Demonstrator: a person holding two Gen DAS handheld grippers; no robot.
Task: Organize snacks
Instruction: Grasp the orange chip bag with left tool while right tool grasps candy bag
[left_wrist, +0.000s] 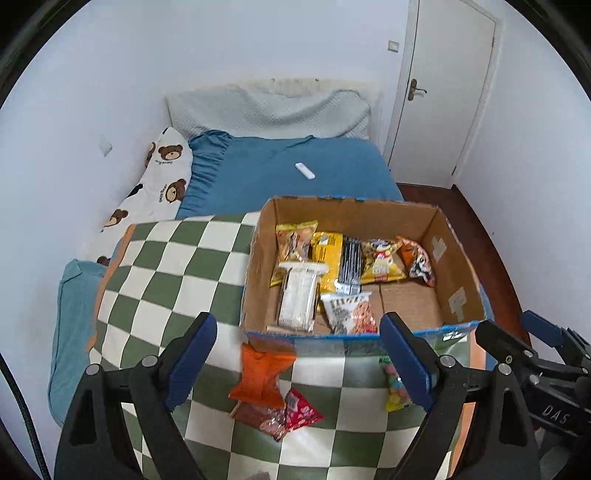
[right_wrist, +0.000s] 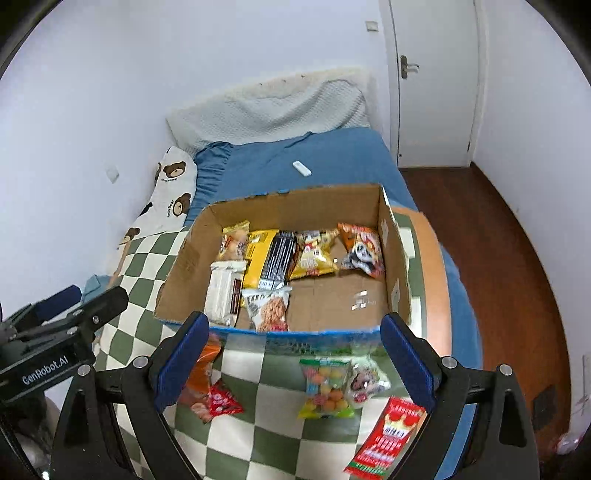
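A cardboard box (left_wrist: 458, 258) sits on a green-and-white checkered blanket (left_wrist: 177, 266) on a bed and holds several snack packs (left_wrist: 332, 262). In the right wrist view the box (right_wrist: 395, 251) shows the same packs (right_wrist: 291, 254). Loose snacks lie in front of it: an orange bag (left_wrist: 264, 373), a red pack (left_wrist: 301, 410), a colourful candy bag (right_wrist: 327, 387), a white pack (right_wrist: 364, 380) and a long red pack (right_wrist: 388, 439). My left gripper (left_wrist: 297, 362) is open and empty above the orange bag. My right gripper (right_wrist: 293, 360) is open and empty above the candy bag.
A blue sheet (left_wrist: 295, 162) with a white remote (left_wrist: 304, 171) lies behind the box. A bear-print pillow (left_wrist: 162, 181) rests against the left wall. A white door (left_wrist: 443, 88) and brown wood floor (right_wrist: 491, 236) are at the right.
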